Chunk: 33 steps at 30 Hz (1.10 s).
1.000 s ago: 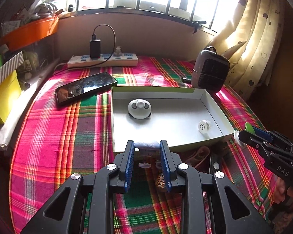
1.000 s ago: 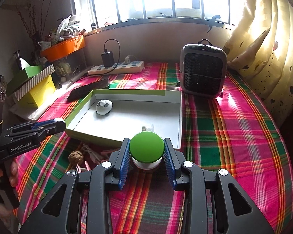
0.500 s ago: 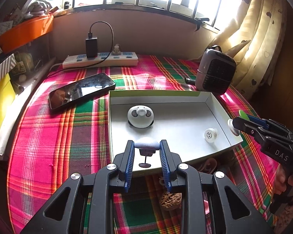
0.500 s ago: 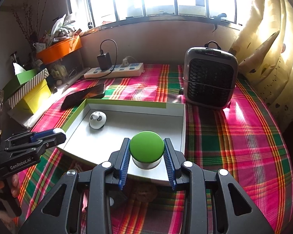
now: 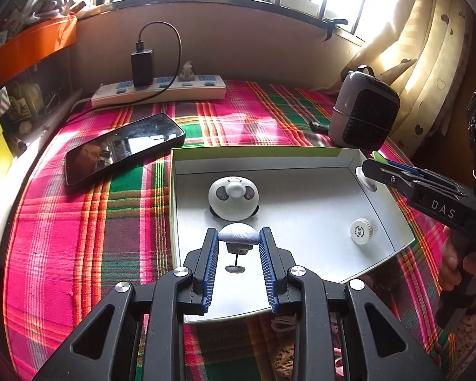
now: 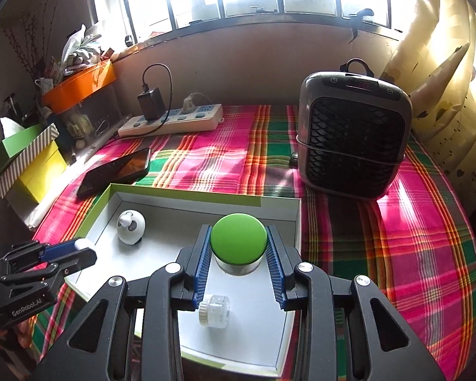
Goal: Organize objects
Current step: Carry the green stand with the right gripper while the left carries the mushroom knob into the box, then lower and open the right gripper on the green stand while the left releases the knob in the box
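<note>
Blue pads of the left gripper (image 5: 238,243) clamp a small grey-capped hook (image 5: 239,236) above the near part of the tray (image 5: 269,154); its cap is up, its long axis hanging down to a disc foot. The right gripper (image 6: 239,243) pinches a green-domed knob (image 6: 239,239), dome up, axis upright, over the tray's right side. Risks: the hook's narrow cap could slip or swing on release; the knob might land on the clear cap (image 6: 214,311) below it. Beyond sits a panda toy (image 5: 233,194).
</note>
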Each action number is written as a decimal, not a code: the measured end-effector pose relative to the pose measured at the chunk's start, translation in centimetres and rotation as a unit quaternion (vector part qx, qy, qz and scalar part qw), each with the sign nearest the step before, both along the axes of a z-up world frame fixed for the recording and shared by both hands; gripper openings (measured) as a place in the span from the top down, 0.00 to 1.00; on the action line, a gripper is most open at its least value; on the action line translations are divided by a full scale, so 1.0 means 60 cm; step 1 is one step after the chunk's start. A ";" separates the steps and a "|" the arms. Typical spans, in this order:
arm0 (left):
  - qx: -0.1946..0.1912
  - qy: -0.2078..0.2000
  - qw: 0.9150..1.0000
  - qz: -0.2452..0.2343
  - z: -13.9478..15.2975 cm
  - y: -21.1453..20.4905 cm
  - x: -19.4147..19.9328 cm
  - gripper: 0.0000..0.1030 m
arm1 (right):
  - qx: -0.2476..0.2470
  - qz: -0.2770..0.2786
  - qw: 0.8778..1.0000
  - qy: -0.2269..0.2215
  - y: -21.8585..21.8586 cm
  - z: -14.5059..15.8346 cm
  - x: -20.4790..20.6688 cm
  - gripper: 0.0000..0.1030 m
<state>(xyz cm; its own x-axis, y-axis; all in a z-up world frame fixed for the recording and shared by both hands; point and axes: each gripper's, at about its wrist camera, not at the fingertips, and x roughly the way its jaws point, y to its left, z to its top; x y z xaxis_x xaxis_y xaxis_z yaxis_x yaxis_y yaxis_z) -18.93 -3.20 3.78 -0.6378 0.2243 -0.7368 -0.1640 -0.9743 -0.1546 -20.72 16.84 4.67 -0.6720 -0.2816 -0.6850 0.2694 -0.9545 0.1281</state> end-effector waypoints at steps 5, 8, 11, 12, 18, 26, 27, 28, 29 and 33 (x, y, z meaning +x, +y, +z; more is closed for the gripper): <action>-0.001 -0.006 1.000 0.001 -0.011 0.001 -0.013 0.76 | 0.014 0.001 1.000 -0.005 -0.007 -0.011 -0.020 0.66; -0.002 -0.009 1.000 0.002 -0.016 0.000 -0.019 0.76 | 0.022 0.001 1.000 -0.008 -0.011 -0.018 -0.032 0.66; -0.005 -0.009 1.000 0.003 -0.021 -0.001 -0.023 0.76 | 0.025 0.001 1.000 -0.014 -0.013 -0.025 -0.040 0.66; -0.007 -0.006 1.000 0.002 -0.020 0.001 -0.023 0.76 | 0.024 0.002 1.000 -0.015 -0.013 -0.026 -0.041 0.66; -0.009 -0.006 1.000 -0.002 -0.023 0.005 -0.026 0.76 | 0.031 0.004 0.999 -0.019 -0.018 -0.034 -0.046 0.66; -0.016 -0.007 1.000 -0.006 -0.029 0.011 -0.028 0.76 | 0.035 0.000 0.999 -0.023 -0.016 -0.039 -0.049 0.66; -0.016 -0.007 1.000 -0.006 -0.029 0.011 -0.029 0.76 | 0.035 0.000 0.999 -0.024 -0.016 -0.040 -0.049 0.66; -0.016 -0.007 1.000 -0.006 -0.029 0.011 -0.029 0.76 | 0.035 0.000 0.999 -0.024 -0.016 -0.040 -0.049 0.66; -0.017 -0.007 1.000 -0.007 -0.029 0.012 -0.029 0.76 | 0.035 0.000 0.999 -0.024 -0.017 -0.041 -0.049 0.66; -0.017 -0.007 1.000 -0.007 -0.029 0.011 -0.029 0.76 | 0.038 0.001 0.999 -0.025 -0.018 -0.043 -0.049 0.66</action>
